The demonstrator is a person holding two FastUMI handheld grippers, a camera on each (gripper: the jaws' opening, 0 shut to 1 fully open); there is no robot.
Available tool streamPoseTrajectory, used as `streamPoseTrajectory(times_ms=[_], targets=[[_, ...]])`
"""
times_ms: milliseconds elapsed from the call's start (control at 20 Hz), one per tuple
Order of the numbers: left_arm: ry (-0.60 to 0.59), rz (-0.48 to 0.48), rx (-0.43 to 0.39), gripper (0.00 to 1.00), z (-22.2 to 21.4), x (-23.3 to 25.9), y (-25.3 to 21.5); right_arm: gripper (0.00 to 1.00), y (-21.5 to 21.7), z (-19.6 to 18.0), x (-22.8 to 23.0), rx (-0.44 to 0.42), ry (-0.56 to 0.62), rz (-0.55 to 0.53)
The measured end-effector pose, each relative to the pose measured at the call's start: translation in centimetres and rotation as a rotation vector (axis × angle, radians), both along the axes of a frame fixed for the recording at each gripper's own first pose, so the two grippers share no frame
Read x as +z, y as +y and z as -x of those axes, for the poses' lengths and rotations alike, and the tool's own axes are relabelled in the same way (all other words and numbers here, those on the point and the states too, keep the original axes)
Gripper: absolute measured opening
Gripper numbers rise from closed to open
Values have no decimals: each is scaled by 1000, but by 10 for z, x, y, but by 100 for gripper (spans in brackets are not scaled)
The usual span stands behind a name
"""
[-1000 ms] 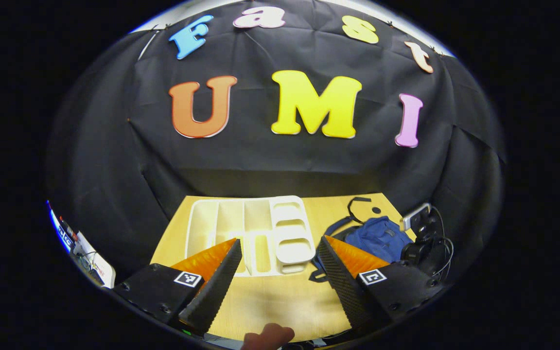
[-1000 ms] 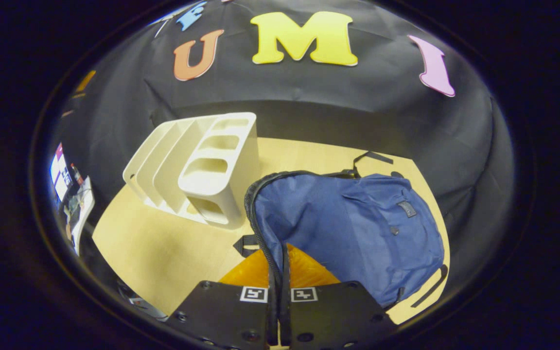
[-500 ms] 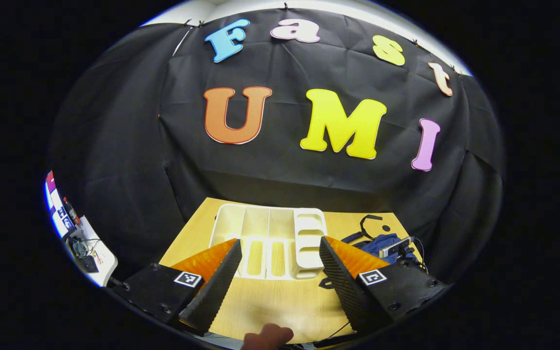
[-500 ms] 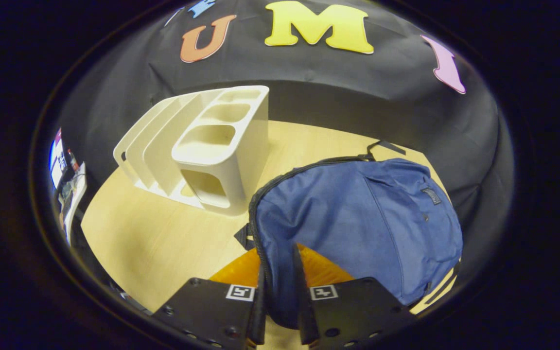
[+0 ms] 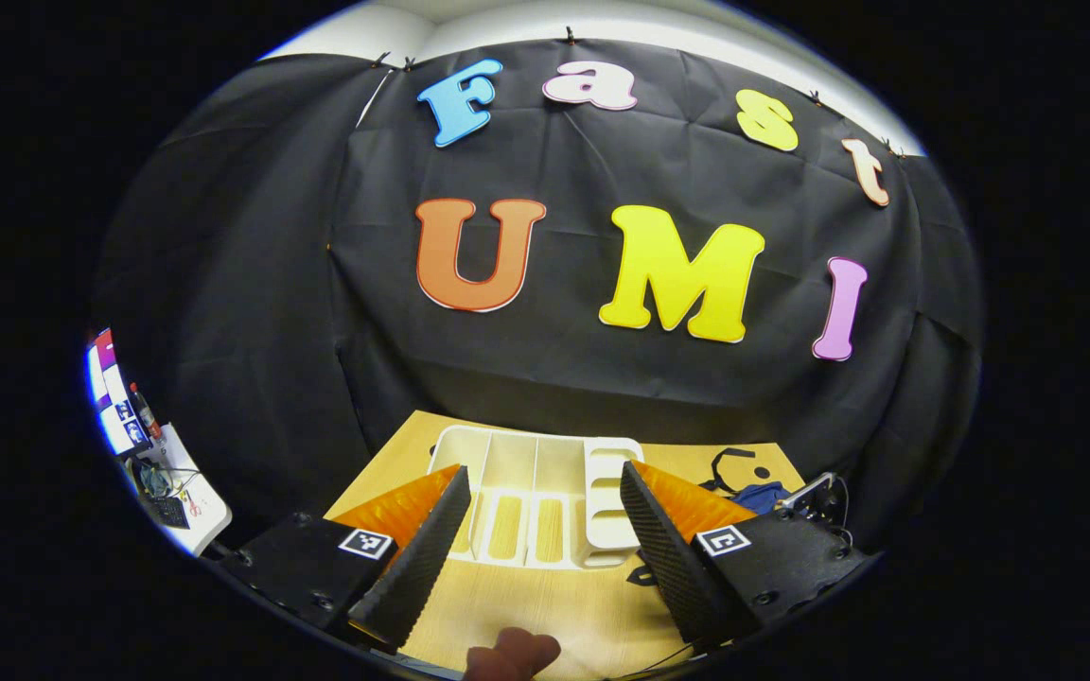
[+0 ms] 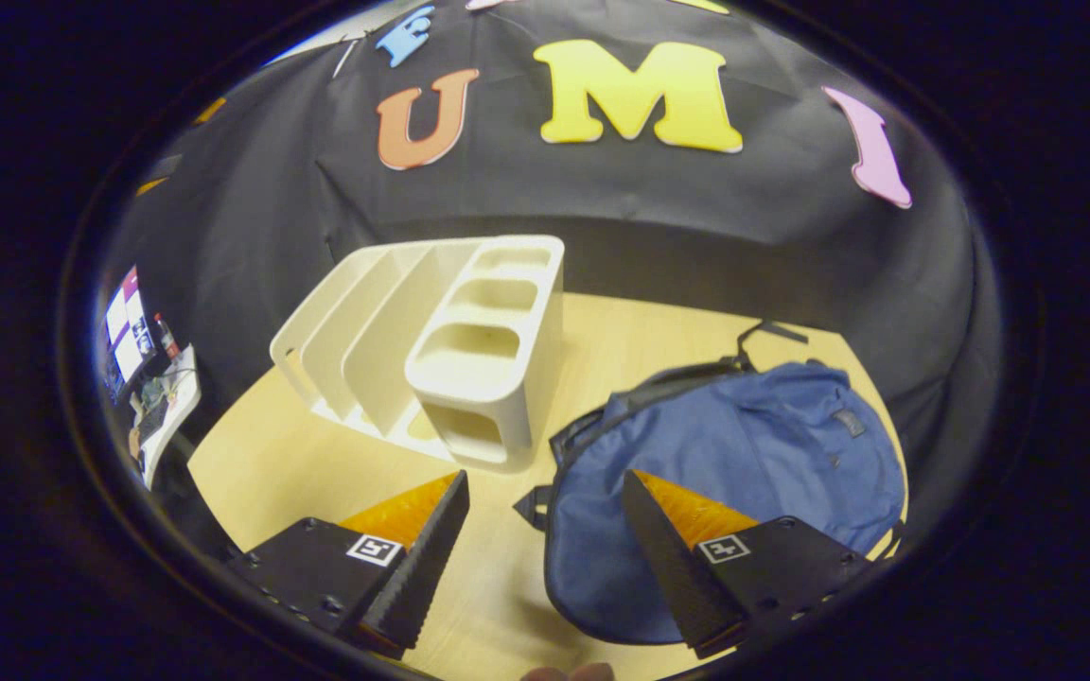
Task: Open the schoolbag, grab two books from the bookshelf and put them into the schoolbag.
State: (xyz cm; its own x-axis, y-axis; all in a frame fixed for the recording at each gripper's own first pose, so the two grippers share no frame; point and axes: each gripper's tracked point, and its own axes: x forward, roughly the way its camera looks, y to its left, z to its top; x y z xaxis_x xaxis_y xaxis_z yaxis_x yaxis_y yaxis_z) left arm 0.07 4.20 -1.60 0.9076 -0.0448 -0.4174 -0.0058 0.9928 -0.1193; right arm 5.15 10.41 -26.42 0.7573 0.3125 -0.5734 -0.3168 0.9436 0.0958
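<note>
A blue schoolbag (image 6: pixel 753 454) lies flat on the wooden table (image 6: pixel 318 473), right of a white bookshelf (image 6: pixel 450 331) whose slots hold no books that I can see. My right gripper (image 6: pixel 545 492) hangs open just above the bag's near edge, one finger over the bag and the other over bare table. In the left gripper view the left gripper (image 5: pixel 540 487) is open and high above the table's front, with the white bookshelf (image 5: pixel 536 492) between its fingers. A strip of the blue schoolbag (image 5: pixel 758 494) shows past its right finger.
A desk with screens and cables (image 6: pixel 143 369) stands off to the left, beyond the table. A fingertip (image 5: pixel 512 653) shows at the bottom of the left gripper view. The other gripper's body (image 5: pixel 815 497) sits at the right, over the bag.
My right gripper, shut on the bag's zipper edge a second ago, has opened and let it go; the bag has settled flat. The left gripper has pulled back and tilted up.
</note>
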Motion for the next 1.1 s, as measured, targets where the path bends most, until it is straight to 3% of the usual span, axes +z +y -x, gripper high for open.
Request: streamPoseTrajectory(times_ms=[250, 600, 800, 1100], targets=[[-101, -69, -43, 99, -21, 22, -10, 97, -26, -25, 121, -115, -240, -76], [-212, -13, -56, 99, -53, 60, -36, 96, -83, -29, 267, -212, -552, -90], [-265, -18, -56, 97, -65, 79, -48, 94, -114, -17, 313, -307, -663, -37], [-279, -1, -94, 99, -59, 79, -80, 98, -130, -12, 334, -351, -649, -72]])
